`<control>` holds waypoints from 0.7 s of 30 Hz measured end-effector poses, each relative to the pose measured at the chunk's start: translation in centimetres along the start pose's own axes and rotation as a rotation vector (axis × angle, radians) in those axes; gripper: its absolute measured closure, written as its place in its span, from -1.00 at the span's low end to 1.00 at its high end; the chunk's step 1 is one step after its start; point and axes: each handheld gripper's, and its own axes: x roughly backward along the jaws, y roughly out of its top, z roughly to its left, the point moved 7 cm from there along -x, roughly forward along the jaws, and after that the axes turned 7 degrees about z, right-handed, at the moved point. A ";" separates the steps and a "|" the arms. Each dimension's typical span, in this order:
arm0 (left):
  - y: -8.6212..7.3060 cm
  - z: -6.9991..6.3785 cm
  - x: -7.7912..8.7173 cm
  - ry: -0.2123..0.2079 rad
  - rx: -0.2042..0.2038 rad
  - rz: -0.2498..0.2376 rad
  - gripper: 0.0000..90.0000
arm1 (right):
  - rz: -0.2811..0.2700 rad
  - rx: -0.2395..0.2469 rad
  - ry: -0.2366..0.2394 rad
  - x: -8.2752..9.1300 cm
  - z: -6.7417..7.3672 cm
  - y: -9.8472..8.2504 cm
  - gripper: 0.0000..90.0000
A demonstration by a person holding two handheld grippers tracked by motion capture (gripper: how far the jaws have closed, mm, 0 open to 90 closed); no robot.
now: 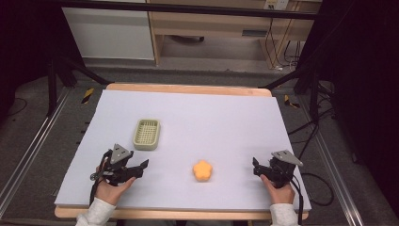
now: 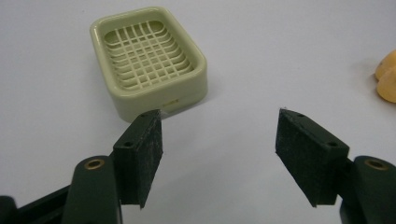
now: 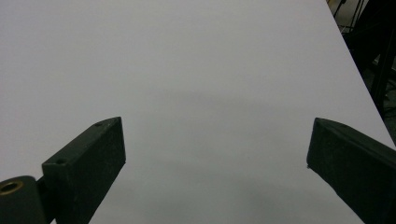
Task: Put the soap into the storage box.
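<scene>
**Item 1.** Pale green rectangular plastic soap dish with a lattice insert (image 1: 147, 134), left of centre in the high view, upright on the desk. In the left gripper view (image 2: 149, 60) it sits upper left, just beyond the jaw tips and apart from them.

**Item 2.** Orange flower-shaped soft sponge or soap piece (image 1: 203, 170), lower centre of the high view, well apart from the dish; its edge enters at the right border of the left gripper view (image 2: 387, 77).

**Item 3.** Left gripper (image 1: 141, 167), lower left of the high view. Jaws apart, nothing between them.

**Item 4.** Right gripper (image 1: 256, 165), lower right. Jaws wide apart over bare surface, nothing held.

**Risks, judged.**
- The dish looks light and the sheet smooth: a jaw meeting its rim off-centre could push or spin it instead of gripping.
- The dish appears wider than the present gap of the left jaws; closing on one wall alone may tip it.
- The orange piece looks soft; a hard squeeze could deform it or let it squirt out.

**Surface.** Pale lavender-white sheet (image 1: 226, 117) over a wooden desk, wood showing at the far and near edges.

**Room.** Dark metal frame, grey floor with rails and cables, wooden furniture at the upper frame.
</scene>
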 end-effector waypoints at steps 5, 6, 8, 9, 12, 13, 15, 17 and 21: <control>0.2 -0.6 -0.2 -0.012 -0.011 0.001 -0.30 | 0.001 0.003 0.005 0.0 0.1 0.0 -0.89; 0.2 -0.7 -0.2 -0.015 -0.011 -0.001 -0.30 | 0.000 0.003 0.004 0.0 0.1 0.0 -0.89; 0.2 -0.9 -0.3 -0.019 -0.022 0.006 -0.31 | 0.000 0.004 0.005 0.0 0.1 0.0 -0.89; 0.2 -1.0 -0.4 -0.022 -0.019 0.003 -0.31 | 0.000 0.004 0.005 0.0 0.2 0.1 -0.89; 0.4 -1.3 -0.6 -0.028 -0.029 0.008 -0.32 | -0.004 0.004 0.010 0.0 0.2 0.1 -0.89; 0.4 -1.4 -0.6 -0.030 -0.030 0.009 -0.33 | -0.005 0.004 0.010 0.0 0.3 0.1 -0.89; 0.5 -1.7 -0.8 -0.035 -0.031 0.009 -0.34 | -0.004 0.002 0.010 0.0 0.3 0.2 -0.89; 0.7 -2.0 -1.0 -0.038 -0.036 0.007 -0.35 | -0.002 0.003 0.010 0.0 0.4 0.2 -0.89; 0.9 -2.5 -1.2 -0.047 -0.047 0.013 -0.38 | -0.003 0.003 0.010 -0.1 0.4 0.2 -0.89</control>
